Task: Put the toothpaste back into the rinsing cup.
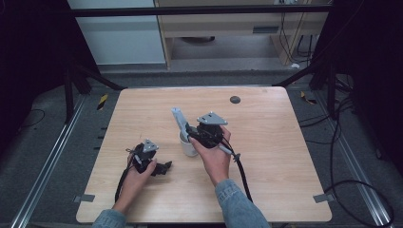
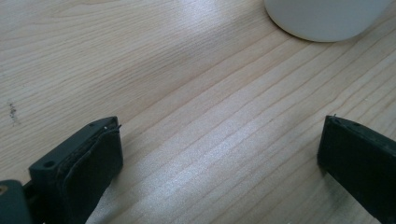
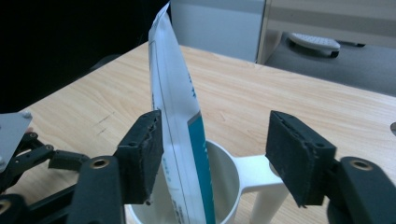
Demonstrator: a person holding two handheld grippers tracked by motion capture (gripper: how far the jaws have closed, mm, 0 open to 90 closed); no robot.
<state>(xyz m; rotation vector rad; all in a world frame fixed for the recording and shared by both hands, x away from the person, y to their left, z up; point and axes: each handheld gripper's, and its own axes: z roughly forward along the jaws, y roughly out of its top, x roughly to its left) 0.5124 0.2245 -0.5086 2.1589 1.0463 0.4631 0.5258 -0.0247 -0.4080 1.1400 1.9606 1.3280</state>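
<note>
A: Where is the tube (image 3: 175,116)?
B: Standing in the white cup (image 3: 229,179), mid-table. The right gripper (image 3: 215,154) is open around it; the left gripper (image 2: 219,158) is open, empty.
A: Trouble?
B: A bump tips it out.

Cup (image 3: 233,182) was white; tube (image 3: 175,116) white with a teal band and thin dark lines; tabletop (image 1: 266,142) pale wood-grain; jaws black.
</note>
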